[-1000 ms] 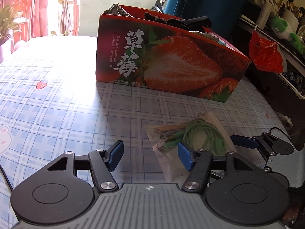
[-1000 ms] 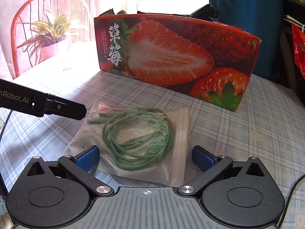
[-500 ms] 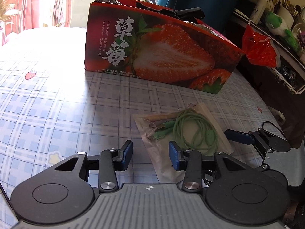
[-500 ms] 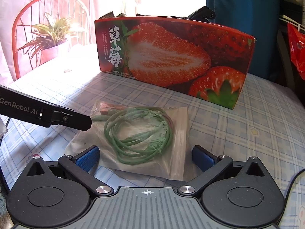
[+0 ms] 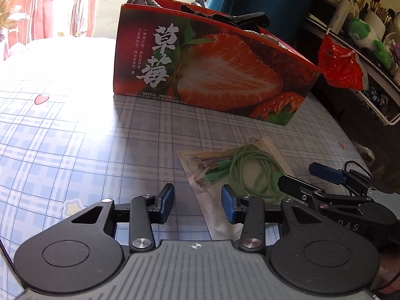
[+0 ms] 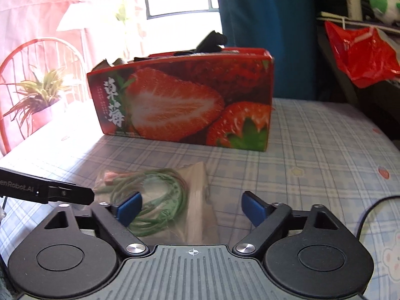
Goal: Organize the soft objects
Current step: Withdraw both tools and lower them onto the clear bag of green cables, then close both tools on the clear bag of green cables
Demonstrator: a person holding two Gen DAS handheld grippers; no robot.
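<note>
Right wrist view shows our right gripper (image 6: 191, 206) low over the clear zip bag (image 6: 175, 200) that holds a coiled green cable (image 6: 160, 200). Its jaws have just been closing, yet they stand fairly wide, with the bag's raised right-hand part between the blue pads and neither pad plainly pressing on it. The bag lies on the checked tablecloth (image 6: 312, 155), in front of the strawberry box (image 6: 185, 100) and well short of it; dark soft items already poke above the box's rim.

From the left wrist view, our left gripper (image 5: 197, 206) sits just beside the bag's near-left corner, jaws partly open, and we see nothing held between them. The bag edge runs close under its right pad (image 5: 228, 206), but we cannot tell whether they touch.

We judge the pick-up is under way, and several things could spoil it. The plastic looks slick and loose, so the pads may close on a fold of film alone, and the cable's weight could drag the bag out on the lift. Pinching the coil itself might kink it. Our two grippers sit close together here, so a careless sweep could knock one against the other, or shove the bag across the smooth cloth.
</note>
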